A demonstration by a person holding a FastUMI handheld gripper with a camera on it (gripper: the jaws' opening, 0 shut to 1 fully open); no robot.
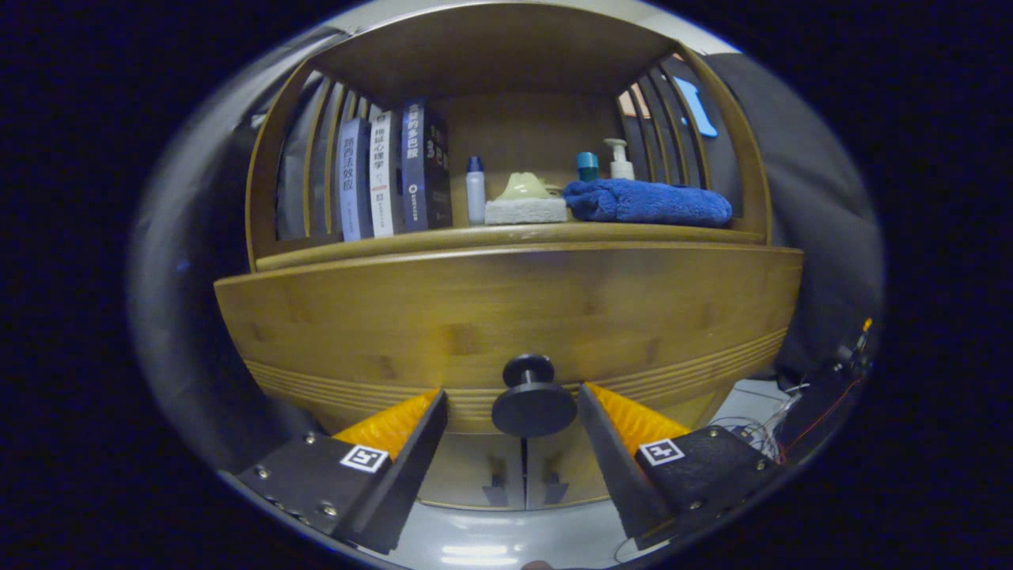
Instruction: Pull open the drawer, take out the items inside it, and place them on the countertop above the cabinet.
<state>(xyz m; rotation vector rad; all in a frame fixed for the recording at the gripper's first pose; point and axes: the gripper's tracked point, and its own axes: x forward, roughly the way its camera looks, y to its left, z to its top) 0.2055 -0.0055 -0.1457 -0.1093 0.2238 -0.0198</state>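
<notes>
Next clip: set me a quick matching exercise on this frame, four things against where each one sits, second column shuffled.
Things:
1. drawer knob
2. books
3. blue towel
4. pump bottle

Places:
A. standing at the far end of the shelf from the towel
B. between the open jaws of the gripper, neither finger touching it
C. behind the towel, beside a teal-capped container
D. folded on the shelf next to the white sponge

Pairs: 1-B, 2-A, 3-D, 4-C

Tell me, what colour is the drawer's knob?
Black; the knob sits between the open gripper fingers, gripper view.
</notes>
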